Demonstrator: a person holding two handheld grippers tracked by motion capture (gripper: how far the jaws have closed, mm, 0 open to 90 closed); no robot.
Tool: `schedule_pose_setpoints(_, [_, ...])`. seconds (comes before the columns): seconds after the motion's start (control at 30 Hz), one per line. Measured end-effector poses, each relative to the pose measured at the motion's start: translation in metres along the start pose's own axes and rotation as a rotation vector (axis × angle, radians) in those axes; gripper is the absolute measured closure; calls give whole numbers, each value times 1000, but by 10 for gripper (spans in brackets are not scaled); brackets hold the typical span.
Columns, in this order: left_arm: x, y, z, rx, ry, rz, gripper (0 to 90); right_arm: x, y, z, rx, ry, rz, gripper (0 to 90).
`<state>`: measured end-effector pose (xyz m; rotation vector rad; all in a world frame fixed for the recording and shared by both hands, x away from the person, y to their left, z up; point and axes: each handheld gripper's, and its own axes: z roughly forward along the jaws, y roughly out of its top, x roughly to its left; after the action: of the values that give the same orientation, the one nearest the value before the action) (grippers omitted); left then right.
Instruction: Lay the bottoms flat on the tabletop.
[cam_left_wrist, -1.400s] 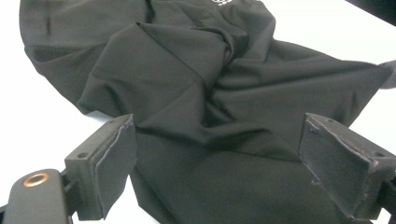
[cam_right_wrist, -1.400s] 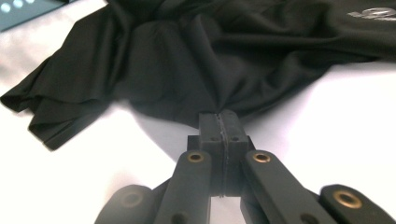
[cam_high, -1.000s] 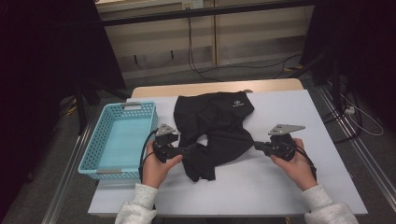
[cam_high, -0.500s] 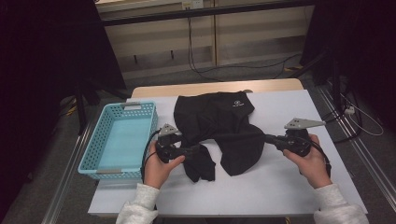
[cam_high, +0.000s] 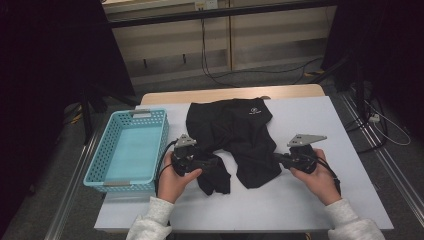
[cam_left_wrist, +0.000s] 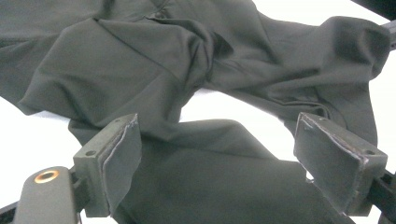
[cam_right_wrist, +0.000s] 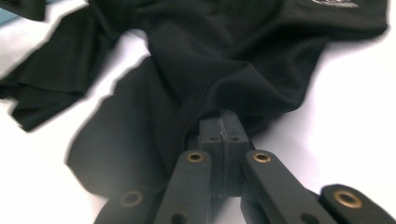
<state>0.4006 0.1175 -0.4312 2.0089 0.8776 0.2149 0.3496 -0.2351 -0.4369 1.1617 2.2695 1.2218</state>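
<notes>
No legible text anywhere. Black garment (cam_high: 235, 135) carries a small white printed mark near its far edge, toward the table's (cam_high: 350, 150) back edge; too small to read from the high view. Same mark clipped at the top edge of the right gripper view (cam_right_wrist: 336, 3), pale, letters not resolvable.

I sit at a white table (cam_high: 350, 200) whose far edge shows a pale wooden strip (cam_high: 225, 93). Beyond it, a low wall of beige panels (cam_high: 260, 45) runs behind a dark horizontal bar (cam_high: 220, 12), and black cables (cam_high: 250, 75) trail across the grey floor (cam_high: 165, 85). To my right, a white cable (cam_high: 387, 131) lies beside metal floor rails (cam_high: 397, 167). Both sides of the room are dark.
</notes>
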Motion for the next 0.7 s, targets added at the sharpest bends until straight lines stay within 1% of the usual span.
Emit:
schedule_pose_setpoints(0.07, [-1,0,1,0,-3,1,157,9,5,3,-12,42,-12,899])
schedule_pose_setpoints(0.13, [-1,0,1,0,-8,-1,158,19,8,7,-8,61,-34,899])
schedule_pose_setpoints(0.2, [-1,-1,2,3,-9,-4,158,25,7,14,1,80,-43,898])
schedule_pose_setpoints(0.27, [-1,-1,2,4,-8,-4,157,33,4,26,45,85,-69,898])
schedule_pose_setpoints(0.33, [-1,0,1,2,-8,-3,157,38,0,35,75,96,-79,898])
schedule_pose_setpoints(0.4, [-1,0,0,-1,-7,-2,158,43,-2,41,98,111,-91,892])
schedule_pose_setpoints(0.43, [0,0,0,0,-5,-3,158,44,-2,42,106,112,-95,873])
schedule_pose_setpoints(0.47, [0,0,-1,-1,-4,-2,158,44,-1,42,107,106,-94,809])
schedule_pose_setpoints(0.5, [1,0,-2,-2,1,-3,158,43,-1,40,98,107,-82,747])
schedule_pose_setpoints(0.57, [2,0,-3,-6,3,-8,158,38,2,34,62,78,-72,714])
schedule_pose_setpoints(0.6, [2,0,-3,-6,5,-8,157,33,4,28,44,64,-54,674])
schedule_pose_setpoints(0.63, [3,0,-3,-5,4,-7,157,29,5,25,31,54,-41,656])
schedule_pose_setpoints(0.7, [2,0,-3,-1,2,-7,157,20,6,17,1,18,-18,636])
